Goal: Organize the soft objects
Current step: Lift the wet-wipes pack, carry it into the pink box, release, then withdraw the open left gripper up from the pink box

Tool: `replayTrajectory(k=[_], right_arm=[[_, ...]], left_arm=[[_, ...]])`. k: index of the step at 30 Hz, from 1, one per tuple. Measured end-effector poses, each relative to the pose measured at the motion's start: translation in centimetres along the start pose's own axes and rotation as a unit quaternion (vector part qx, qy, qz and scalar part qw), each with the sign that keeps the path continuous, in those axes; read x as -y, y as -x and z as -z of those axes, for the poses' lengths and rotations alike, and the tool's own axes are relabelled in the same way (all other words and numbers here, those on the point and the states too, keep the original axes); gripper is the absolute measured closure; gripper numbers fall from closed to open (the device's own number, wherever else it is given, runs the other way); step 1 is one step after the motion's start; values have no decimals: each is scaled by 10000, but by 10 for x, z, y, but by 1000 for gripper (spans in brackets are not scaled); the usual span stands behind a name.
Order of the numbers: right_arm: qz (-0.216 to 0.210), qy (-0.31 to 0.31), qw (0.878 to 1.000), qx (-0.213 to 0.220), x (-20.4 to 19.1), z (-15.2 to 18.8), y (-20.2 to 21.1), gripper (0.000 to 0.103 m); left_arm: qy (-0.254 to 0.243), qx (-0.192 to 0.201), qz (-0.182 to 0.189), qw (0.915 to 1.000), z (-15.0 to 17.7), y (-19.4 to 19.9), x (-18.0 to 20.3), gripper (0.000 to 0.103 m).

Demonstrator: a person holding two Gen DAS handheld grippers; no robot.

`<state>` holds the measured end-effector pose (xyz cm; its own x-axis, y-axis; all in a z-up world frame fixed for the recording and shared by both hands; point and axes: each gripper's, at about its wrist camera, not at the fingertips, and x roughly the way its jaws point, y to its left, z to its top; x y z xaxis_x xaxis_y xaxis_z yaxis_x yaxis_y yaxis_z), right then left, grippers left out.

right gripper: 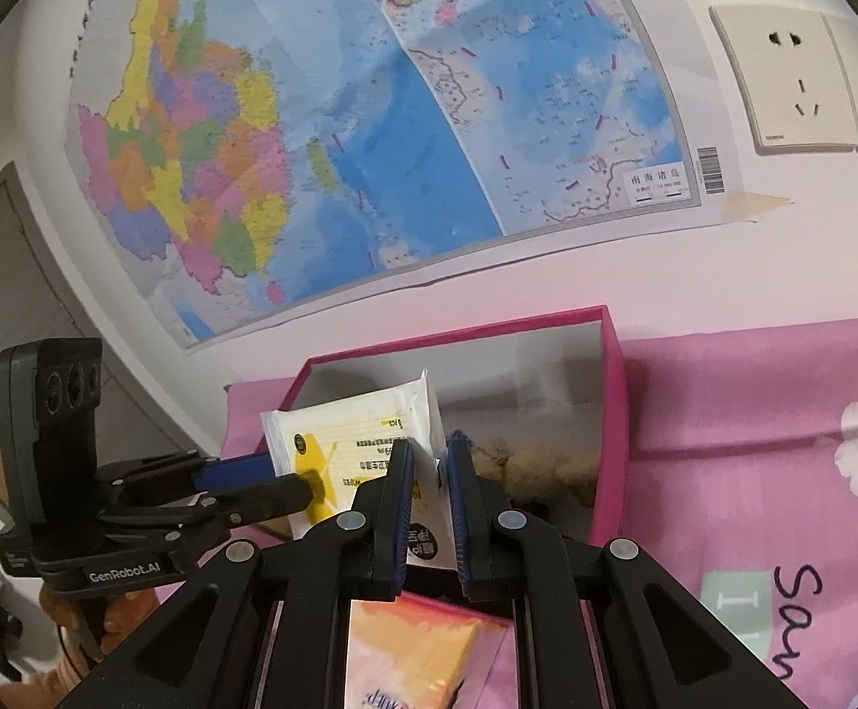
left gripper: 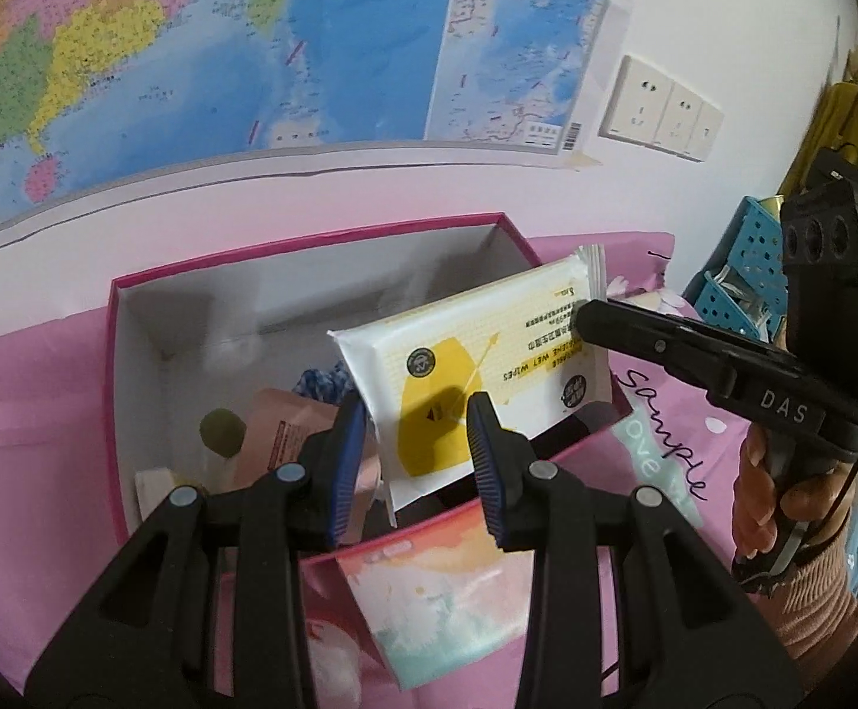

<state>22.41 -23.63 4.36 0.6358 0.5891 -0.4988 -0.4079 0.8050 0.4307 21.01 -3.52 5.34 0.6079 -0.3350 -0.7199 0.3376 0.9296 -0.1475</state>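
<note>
Pink flowered sheet (left gripper: 27,390) below a wall map (left gripper: 192,59) and sockets (left gripper: 659,109), with an open box (left gripper: 252,295) set on it near the wall. Held tilted over the box's near right corner, clear of the floor inside: a wipes pack (left gripper: 488,354), yellow-and-white, label upside down in the left wrist view. Clamped on the pack's lower left end, one finger in front and one behind as seen from the right wrist: the left gripper (left gripper: 417,413). Pinched almost fully together on the thin sealed flap at the opposite end: the right gripper (right gripper: 431,446). Already lying inside the box: a peach pouch (left gripper: 287,437), a blue knit piece (left gripper: 325,384), a green round thing (left gripper: 222,431) and, on the far right side, something tan and fluffy (right gripper: 535,461). Not yet packed: a pastel packet (left gripper: 447,614) flat on the sheet just in front of the box's near wall, under both grippers. Judged well past the start, with several soft things stowed and the pack seemingly on its way in. Left to do, by the look of it: lowering and releasing the pack inside, then collecting the packet. Impossible to tell whether more loose items wait beyond the frame.
</note>
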Motion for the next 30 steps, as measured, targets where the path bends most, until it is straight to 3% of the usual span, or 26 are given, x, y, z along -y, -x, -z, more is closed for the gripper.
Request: replayTrajectory(k=[18,24,30], right_arm=[[577,49,9982,-133,20,1,-29,91],[725,112,9973,-92,17,2,-25,89],[558,187,9982,-112,8,11,-10,86]], left_arm=[[135,-386,-296,9987,-12,-33,-2,65],[189,-200,-432,9987,-9,-26,-3,65],[44,116,-372,9992,3,-3,2,65]])
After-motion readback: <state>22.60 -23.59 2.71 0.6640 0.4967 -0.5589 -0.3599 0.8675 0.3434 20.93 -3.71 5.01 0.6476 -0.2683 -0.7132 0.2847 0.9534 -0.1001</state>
